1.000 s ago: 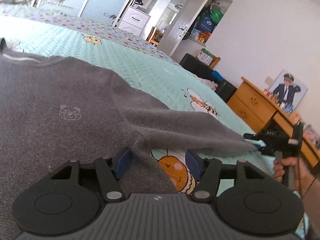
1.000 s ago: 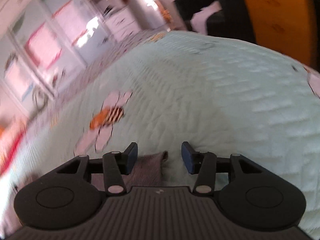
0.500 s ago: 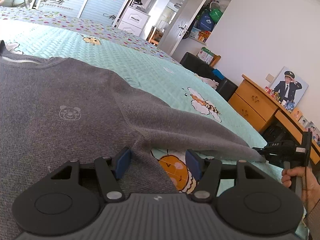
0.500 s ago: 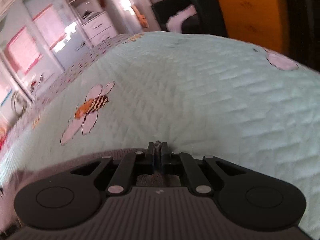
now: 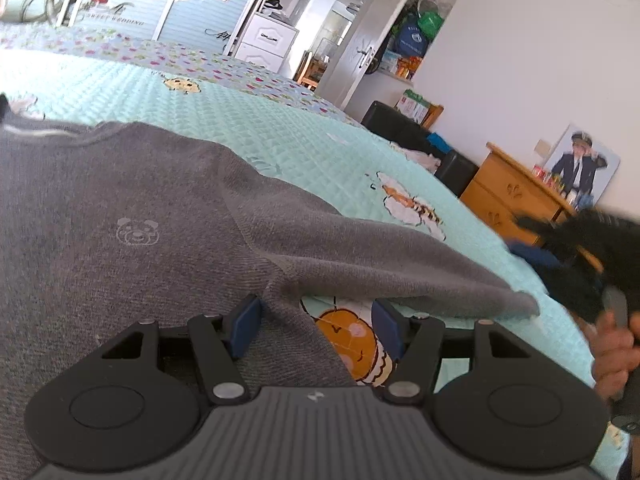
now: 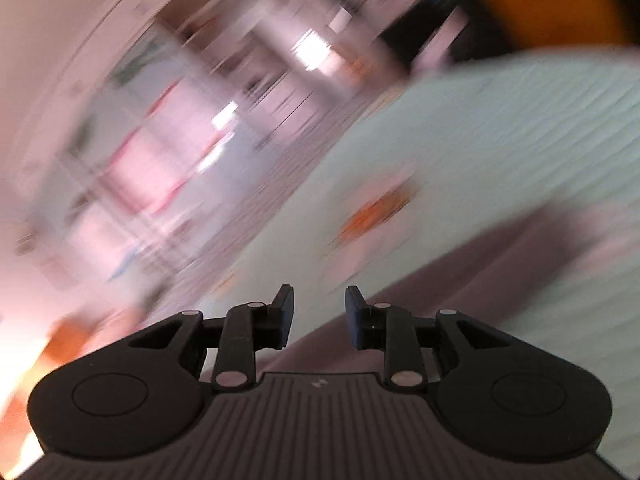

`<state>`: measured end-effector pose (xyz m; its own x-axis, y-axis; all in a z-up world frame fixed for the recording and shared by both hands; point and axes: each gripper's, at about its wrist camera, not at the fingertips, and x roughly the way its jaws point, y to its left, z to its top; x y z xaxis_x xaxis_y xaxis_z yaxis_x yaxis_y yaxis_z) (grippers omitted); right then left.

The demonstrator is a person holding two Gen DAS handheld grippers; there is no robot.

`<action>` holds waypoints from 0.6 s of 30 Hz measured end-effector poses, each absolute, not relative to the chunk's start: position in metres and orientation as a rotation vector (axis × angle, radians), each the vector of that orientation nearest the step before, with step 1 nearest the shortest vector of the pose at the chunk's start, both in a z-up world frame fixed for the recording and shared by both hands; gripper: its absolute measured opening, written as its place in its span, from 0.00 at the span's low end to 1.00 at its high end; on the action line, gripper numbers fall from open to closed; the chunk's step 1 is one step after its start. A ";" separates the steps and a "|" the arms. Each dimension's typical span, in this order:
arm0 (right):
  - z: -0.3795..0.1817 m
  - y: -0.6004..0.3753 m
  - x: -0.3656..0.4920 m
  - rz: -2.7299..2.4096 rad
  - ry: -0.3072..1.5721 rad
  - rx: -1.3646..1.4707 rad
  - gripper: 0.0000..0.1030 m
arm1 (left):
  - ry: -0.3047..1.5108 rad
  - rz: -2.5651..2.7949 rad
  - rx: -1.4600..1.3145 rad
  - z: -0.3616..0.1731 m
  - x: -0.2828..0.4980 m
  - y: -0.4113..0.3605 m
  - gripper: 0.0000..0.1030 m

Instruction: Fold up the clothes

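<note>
Grey sweater (image 5: 132, 216) spread flat on bed (image 5: 280, 136), sleeve ahead outstretched, apparently unfolded; left gripper (image 5: 316, 326) and right gripper (image 6: 319, 312) both open, empty.

Grey sweater (image 5: 120, 208), bear outline; mint bedspread (image 5: 280, 136), bee prints.

"SWEET WEDDING" lettering on the far wardrobe door (image 5: 116, 12), left wrist view

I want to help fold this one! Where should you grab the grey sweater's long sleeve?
Probably at the cuff end of the sleeve, coming in from the outer side. The sleeve lies stretched out flat across the bedspread, away from the grey sweater, so its tip is a free edge. Pinched there, the sleeve can swing back over the body.
</note>
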<state>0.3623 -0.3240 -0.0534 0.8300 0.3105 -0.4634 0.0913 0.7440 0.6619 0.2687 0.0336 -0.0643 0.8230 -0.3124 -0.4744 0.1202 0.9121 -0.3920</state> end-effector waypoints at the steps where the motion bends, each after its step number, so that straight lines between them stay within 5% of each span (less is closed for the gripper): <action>1: -0.058 -0.314 0.367 0.182 0.609 0.749 0.29 | 0.564 -0.229 -0.330 -0.063 0.268 0.030 0.65; 4: -0.073 -0.282 0.382 0.347 0.657 0.798 0.24 | 0.578 -0.225 -0.271 -0.057 0.264 0.023 0.67; 5: -0.079 -0.272 0.386 0.399 0.670 0.813 0.05 | 0.582 -0.224 -0.252 -0.055 0.263 0.020 0.67; 6: -0.094 -0.279 0.385 0.378 0.642 0.827 0.00 | 0.587 -0.224 -0.249 -0.052 0.261 0.021 0.66; 12: -0.089 -0.314 0.336 0.182 0.458 0.868 0.06 | 0.457 -0.268 -0.243 -0.015 0.268 0.023 0.64; 15: -0.087 -0.321 0.292 0.169 0.437 0.940 0.07 | 0.540 -0.312 -0.212 -0.012 0.314 0.017 0.64; 18: -0.094 -0.315 0.268 0.205 0.471 0.990 0.15 | 0.728 -0.328 -0.171 -0.038 0.369 0.011 0.49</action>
<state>0.2684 -0.3151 -0.0938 0.8813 0.3749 -0.2876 0.0450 0.5394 0.8408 0.3688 0.0114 -0.0381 0.6986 -0.3517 -0.6231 0.2342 0.9353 -0.2654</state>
